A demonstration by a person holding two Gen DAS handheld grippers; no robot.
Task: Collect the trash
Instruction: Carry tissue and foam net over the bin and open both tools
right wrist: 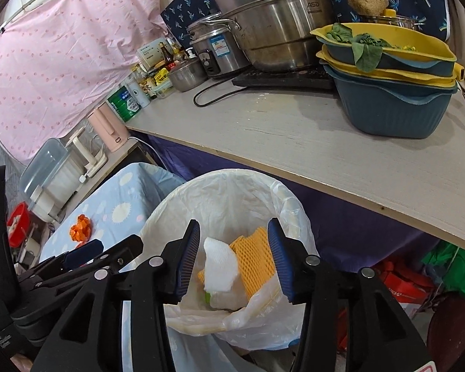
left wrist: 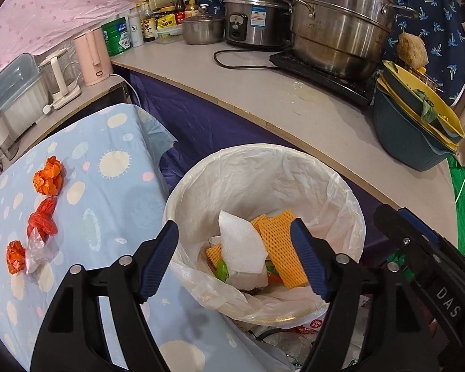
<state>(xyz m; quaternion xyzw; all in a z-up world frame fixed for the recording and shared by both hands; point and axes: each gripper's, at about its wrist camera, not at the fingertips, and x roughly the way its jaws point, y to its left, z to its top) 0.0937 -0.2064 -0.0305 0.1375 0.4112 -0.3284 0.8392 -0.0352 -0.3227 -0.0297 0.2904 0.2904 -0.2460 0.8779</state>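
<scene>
Two grippers hang over the lined trash bin (left wrist: 341, 186): our left gripper (left wrist: 235, 260) and right gripper (right wrist: 234, 259), both released and empty. Below them lie a white paper towel (left wrist: 241, 248) and orange foam netting (left wrist: 282, 248). Left of our left gripper, crumpled orange wrappers (left wrist: 48, 178) rest on the blue tablecloth (left wrist: 108, 186).

Bin (left wrist: 341, 186) mouth, centre frame, unobstructed from above; its floor is taken by a white tissue (left wrist: 241, 248) and yellow foam netting (left wrist: 282, 245). Counter edge (left wrist: 325, 142) overhangs close behind, upper right. Blue cloth (left wrist: 86, 186), lower left, mostly bare; orange wads (left wrist: 48, 178) occupy its left strip.
</scene>
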